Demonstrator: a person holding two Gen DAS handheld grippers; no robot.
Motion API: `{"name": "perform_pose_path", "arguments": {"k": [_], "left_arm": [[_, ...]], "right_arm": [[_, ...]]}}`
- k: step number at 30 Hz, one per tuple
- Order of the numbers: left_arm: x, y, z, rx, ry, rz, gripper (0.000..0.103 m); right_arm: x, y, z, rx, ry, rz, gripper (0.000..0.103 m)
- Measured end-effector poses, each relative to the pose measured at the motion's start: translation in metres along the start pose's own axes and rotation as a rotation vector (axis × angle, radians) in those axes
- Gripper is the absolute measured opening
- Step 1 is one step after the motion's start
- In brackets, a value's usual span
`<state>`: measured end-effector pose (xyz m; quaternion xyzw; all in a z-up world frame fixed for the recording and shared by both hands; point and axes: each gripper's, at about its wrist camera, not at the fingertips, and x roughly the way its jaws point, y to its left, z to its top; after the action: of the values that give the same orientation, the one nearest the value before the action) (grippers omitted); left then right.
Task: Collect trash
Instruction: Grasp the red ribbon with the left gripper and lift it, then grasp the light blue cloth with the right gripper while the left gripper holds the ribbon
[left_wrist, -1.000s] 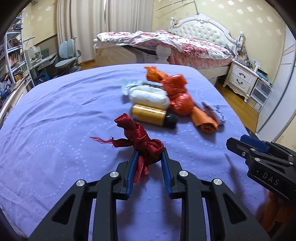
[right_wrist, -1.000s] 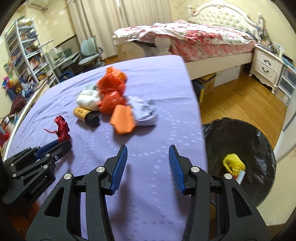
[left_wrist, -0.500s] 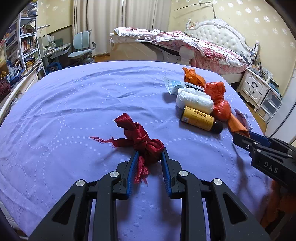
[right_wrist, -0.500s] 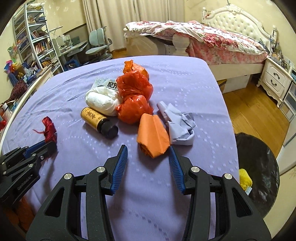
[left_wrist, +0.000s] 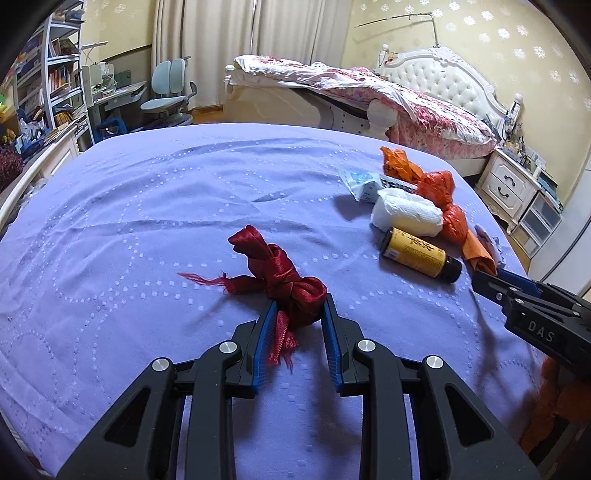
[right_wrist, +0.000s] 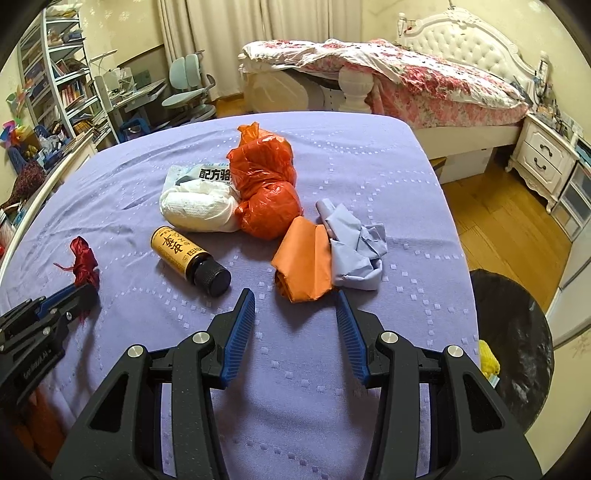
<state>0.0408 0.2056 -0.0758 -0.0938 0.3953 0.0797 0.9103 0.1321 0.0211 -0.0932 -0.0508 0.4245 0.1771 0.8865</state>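
Left wrist view shows our left gripper (left_wrist: 298, 306) clamped on the knotted red ribbon (left_wrist: 280, 277), the blue pads pressing the knot from both sides while the frayed tails hang loose over the purple cloth (left_wrist: 147, 221). Our right gripper (right_wrist: 295, 306) stands partly open with nothing between its pads, poised just short of the folded orange bag (right_wrist: 304, 258). We judge the main risk on the left to be the slippery ribbon sliding out of a grip that has only the knot, or a loose tail catching on the cloth as we carry it. On the right, the orange bag touches the crumpled blue-grey paper (right_wrist: 354, 251), so a closing pinch could nudge both, or take only a thin fold and let the bag unfurl and drop. The bottle (right_wrist: 188, 254) lies on its side near our right pads and could roll if bumped. The bin with its black liner (right_wrist: 517, 325) sits off the table edge to the right, so a release too early would land on the floor. Counting what we see: one red ribbon, one bottle, one white wad (right_wrist: 199, 206), one printed packet (right_wrist: 207, 173) partly under it, one tied orange-red plastic bag (right_wrist: 266, 184), one folded orange bag, one crumpled blue-grey paper, and one bin with one yellow item (right_wrist: 487, 360) already in it.
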Motion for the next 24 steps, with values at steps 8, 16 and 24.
{"name": "perform_pose_path", "arguments": {"k": [8,16,24], "left_arm": [[0.004,0.018,0.005,-0.036,0.003,0.001,0.027],[0.003,0.017,0.004,-0.040,0.001,-0.008,0.027],[0.007,0.025,0.009,-0.045,0.008,-0.004,0.027]], "right_arm": [[0.005,0.000,0.002,0.006,-0.003,-0.007,0.045],[0.009,0.007,0.008,-0.016,0.014,-0.004,0.045],[-0.014,0.003,0.005,0.003,-0.025,0.002,0.045]]}}
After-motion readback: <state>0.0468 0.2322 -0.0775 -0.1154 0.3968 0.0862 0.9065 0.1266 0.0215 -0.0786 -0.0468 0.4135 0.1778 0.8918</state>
